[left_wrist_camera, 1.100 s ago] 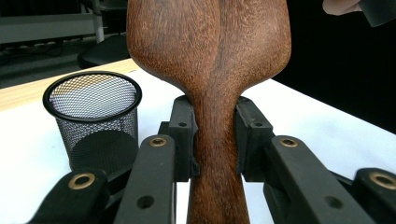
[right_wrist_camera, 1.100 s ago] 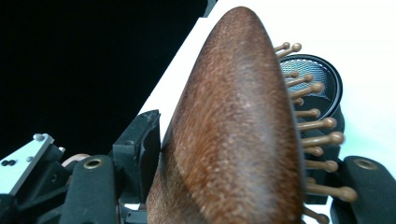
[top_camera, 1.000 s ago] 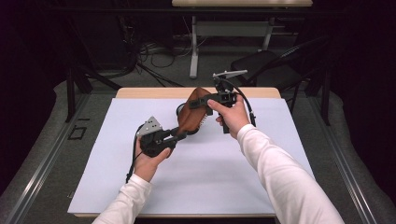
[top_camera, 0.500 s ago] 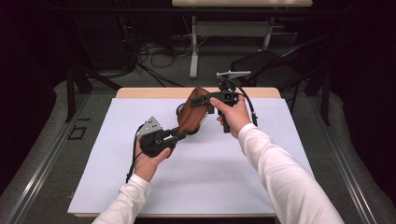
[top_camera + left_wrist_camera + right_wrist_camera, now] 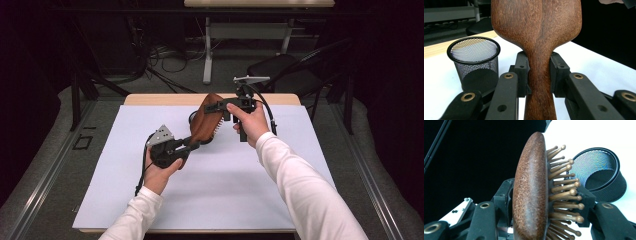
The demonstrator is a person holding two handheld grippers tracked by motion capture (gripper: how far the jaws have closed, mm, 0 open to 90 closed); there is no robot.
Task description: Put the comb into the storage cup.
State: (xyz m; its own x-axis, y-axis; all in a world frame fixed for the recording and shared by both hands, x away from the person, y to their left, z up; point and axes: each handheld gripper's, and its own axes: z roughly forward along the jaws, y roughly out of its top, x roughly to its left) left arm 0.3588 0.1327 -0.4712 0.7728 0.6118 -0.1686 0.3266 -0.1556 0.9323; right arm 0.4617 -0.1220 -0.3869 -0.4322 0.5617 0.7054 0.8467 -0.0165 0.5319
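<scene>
On my white table (image 5: 210, 200), dark room behind, left gripper (image 5: 192, 144) grips the hairbrush (image 5: 205, 122) handle; right gripper (image 5: 216, 106), just closing, pinches its head, mesh cup (image 5: 474, 63) at 12 o'clock.

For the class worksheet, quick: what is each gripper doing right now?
Left gripper: shut on the hairbrush, at its handle.
Right gripper: jaws have just been closing, now shut on the hairbrush's head, one pad on the bristles.

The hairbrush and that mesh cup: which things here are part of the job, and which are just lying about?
In the job:
- hairbrush
- left gripper, shut on its handle
- right gripper, jaws just closing on its head

Lying about:
- mesh cup, partly hidden behind the brush
- white mat
- chair and desk beyond the table
</scene>
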